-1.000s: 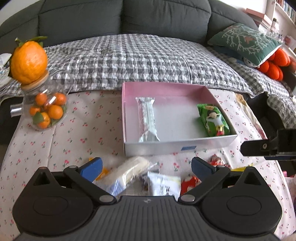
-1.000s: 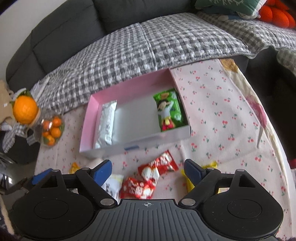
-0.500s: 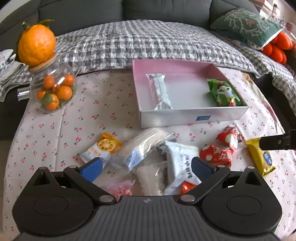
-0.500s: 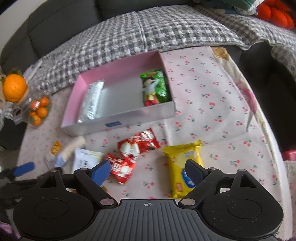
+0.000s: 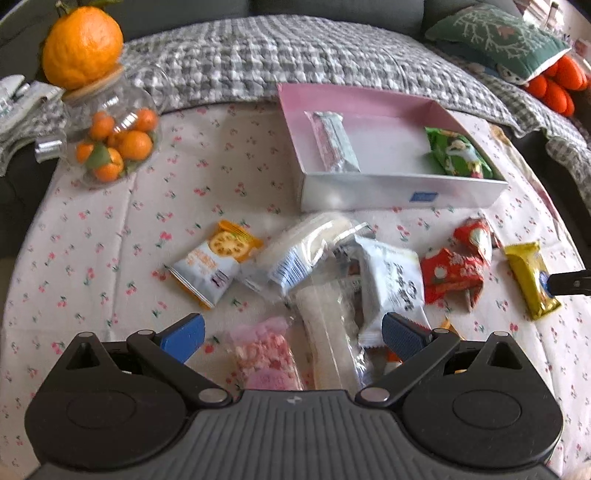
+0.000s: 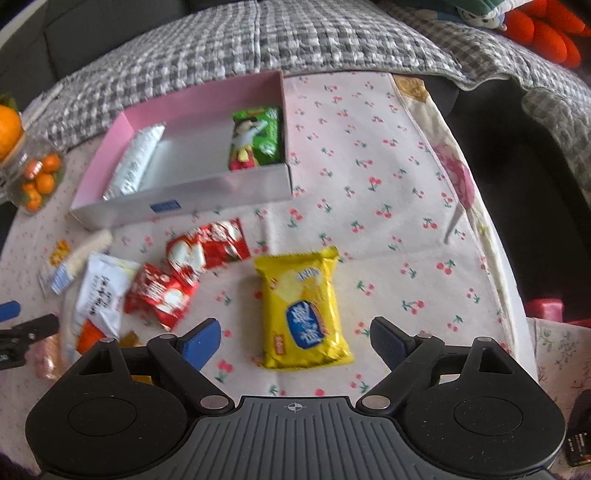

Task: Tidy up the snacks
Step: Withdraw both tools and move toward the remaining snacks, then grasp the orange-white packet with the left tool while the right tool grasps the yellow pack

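You are working in a home living room, where a dark grey sofa point(image 5: 332, 7) draped in a grey checked quilt point(image 5: 295, 59) runs behind a table spread with a cherry-print cloth point(image 5: 110, 236). A green embroidered cushion point(image 5: 495, 37) and orange plush toys point(image 5: 557, 85) sit at the sofa's end. A glass jar of small oranges point(image 5: 110, 144), topped with a large orange, stands on the table, with what look like bookshelves point(image 5: 554, 11) in the far corner.
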